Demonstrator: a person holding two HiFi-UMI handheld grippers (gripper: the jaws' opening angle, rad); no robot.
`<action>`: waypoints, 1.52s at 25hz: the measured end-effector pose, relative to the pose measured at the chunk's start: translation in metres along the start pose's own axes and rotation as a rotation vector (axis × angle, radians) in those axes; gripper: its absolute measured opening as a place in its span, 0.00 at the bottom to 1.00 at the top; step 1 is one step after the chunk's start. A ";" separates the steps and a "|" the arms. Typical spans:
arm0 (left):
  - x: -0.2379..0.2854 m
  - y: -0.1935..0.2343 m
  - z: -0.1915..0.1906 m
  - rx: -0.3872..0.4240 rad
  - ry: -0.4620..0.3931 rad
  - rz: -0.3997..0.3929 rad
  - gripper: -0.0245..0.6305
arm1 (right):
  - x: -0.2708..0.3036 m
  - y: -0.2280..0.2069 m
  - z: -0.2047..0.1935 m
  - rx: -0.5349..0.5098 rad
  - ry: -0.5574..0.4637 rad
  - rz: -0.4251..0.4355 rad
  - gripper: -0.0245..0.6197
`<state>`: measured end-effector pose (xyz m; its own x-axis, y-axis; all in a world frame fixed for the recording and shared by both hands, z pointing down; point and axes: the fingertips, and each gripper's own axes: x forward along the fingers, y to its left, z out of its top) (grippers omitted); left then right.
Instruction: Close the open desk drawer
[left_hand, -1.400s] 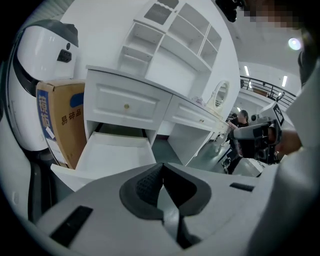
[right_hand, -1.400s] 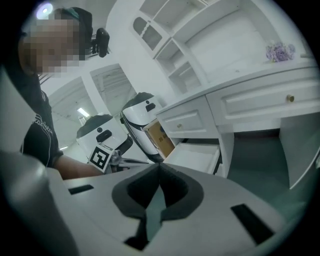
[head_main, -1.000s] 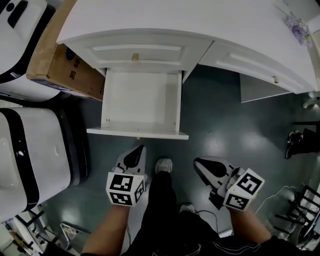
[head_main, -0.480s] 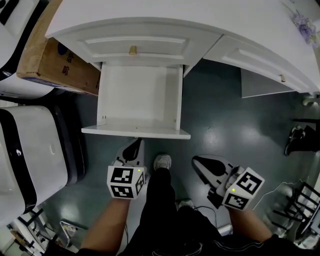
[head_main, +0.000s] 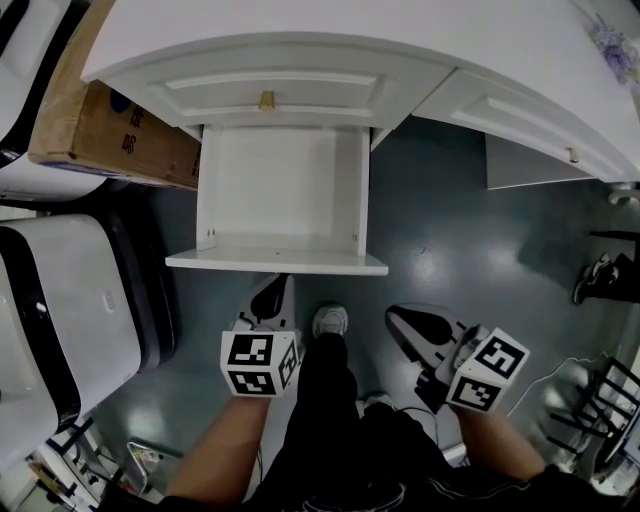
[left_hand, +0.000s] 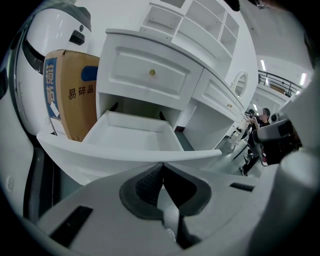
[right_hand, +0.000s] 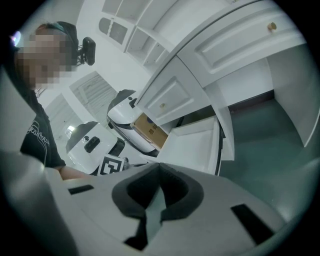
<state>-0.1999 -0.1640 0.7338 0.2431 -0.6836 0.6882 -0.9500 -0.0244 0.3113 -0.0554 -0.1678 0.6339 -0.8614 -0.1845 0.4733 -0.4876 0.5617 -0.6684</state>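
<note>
The left gripper (head_main: 270, 292), held low on a straight forearm, aims its empty, pressed-together jaws at the drawer (head_main: 276, 262) front, close before it; the right gripper (head_main: 408, 322) hangs alongside, angled inward, jaws likewise together on nothing; the drawer, a smooth white box, stands pulled out of the panelled desk (head_main: 300, 40).

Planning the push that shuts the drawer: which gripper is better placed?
Left. The left gripper sits just before the open drawer's front panel, jaws together, pointing at it. The right gripper hangs beyond the panel's right end, farther back.
</note>
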 end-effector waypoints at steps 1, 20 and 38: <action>0.001 0.000 0.001 0.002 0.000 -0.001 0.04 | 0.001 -0.001 0.000 0.006 -0.002 0.000 0.05; 0.040 0.013 0.044 0.031 -0.006 0.013 0.04 | 0.021 -0.020 0.019 0.045 -0.033 -0.004 0.05; 0.090 0.028 0.102 0.079 -0.050 0.047 0.04 | 0.027 -0.048 0.038 0.055 -0.036 -0.030 0.05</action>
<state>-0.2246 -0.3009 0.7380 0.1894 -0.7208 0.6667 -0.9732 -0.0477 0.2250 -0.0604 -0.2306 0.6567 -0.8505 -0.2297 0.4732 -0.5193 0.5106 -0.6853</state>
